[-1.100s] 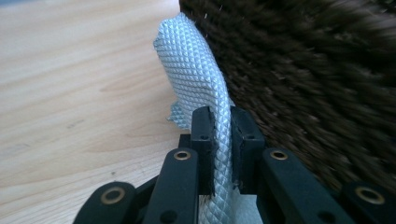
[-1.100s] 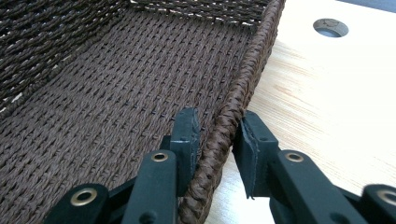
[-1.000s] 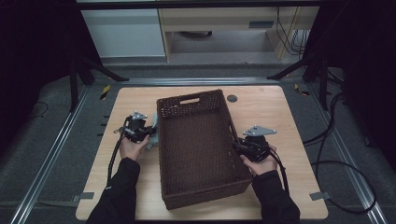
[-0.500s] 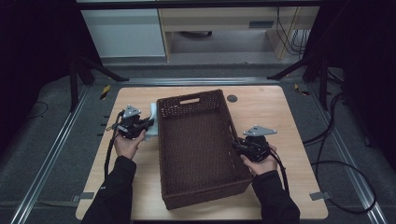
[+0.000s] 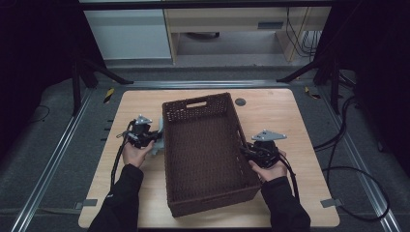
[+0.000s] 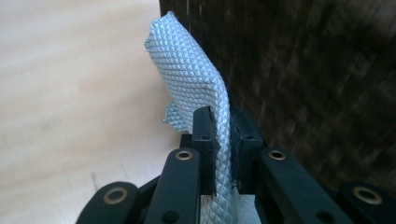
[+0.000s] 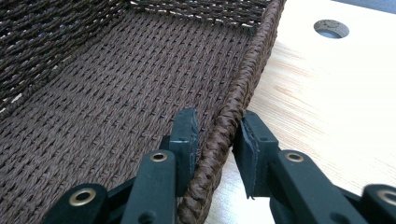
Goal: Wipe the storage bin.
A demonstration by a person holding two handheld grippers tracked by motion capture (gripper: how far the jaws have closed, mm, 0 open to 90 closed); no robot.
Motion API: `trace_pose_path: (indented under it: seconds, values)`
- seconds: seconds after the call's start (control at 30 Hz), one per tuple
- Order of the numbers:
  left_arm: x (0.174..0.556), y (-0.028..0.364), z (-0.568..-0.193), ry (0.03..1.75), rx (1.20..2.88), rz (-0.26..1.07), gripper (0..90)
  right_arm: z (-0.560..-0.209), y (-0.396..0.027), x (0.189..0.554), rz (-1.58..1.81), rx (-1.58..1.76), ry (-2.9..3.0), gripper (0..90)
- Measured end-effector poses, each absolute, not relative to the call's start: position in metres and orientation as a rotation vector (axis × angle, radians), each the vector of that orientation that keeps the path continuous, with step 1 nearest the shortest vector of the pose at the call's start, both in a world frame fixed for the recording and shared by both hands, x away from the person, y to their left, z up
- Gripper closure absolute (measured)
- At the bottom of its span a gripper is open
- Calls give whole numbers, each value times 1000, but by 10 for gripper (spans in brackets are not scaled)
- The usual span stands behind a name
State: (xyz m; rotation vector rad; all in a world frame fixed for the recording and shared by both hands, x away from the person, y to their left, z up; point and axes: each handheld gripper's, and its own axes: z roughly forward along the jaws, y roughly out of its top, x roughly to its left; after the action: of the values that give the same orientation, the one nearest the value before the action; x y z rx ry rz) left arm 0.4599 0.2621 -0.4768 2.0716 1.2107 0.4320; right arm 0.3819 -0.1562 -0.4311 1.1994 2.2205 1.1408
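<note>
Brown wicker forms the basket (image 5: 208,154), which sits between the two tongs on the wooden surface (image 5: 300,125). The left tongs (image 6: 223,140) pinch a pale quilted cloth (image 6: 191,79) just outside its wall. The right tongs (image 7: 215,140) grip its rim, one pad inside.

**Basket sitting mid-table, a gripper at each side**

The basket (image 5: 208,154) is lying at the centre of the table (image 5: 300,116). At its nine o'clock the left gripper (image 5: 145,137) is pinching a cloth (image 6: 196,84) just beside the wall. At four o'clock the right gripper (image 5: 254,152) is straddling the rim. A hole (image 5: 240,102) is sitting at one o'clock.
</note>
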Motion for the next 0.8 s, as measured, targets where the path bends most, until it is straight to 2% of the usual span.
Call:
trace_pose_path:
  seconds: [0.13, 0.37, 0.5, 0.63, 0.8]
  values:
    - [450, 264, -477, 1199, 2094, 382, 813, -431, -156, 382, 1140, 1201, 2219, 700]
    - [425, 271, -432, 1052, 2001, 488, 813, -431, -156, 382, 1142, 1210, 2216, 700]
    - [416, 269, -415, 996, 2004, 505, 813, -431, -156, 382, 1143, 1212, 2214, 700]
    - [413, 265, -420, 994, 2033, 490, 812, -431, -156, 382, 1144, 1212, 2215, 699]
    - [413, 265, -449, 1042, 2088, 418, 813, -431, -156, 382, 1144, 1211, 2215, 699]
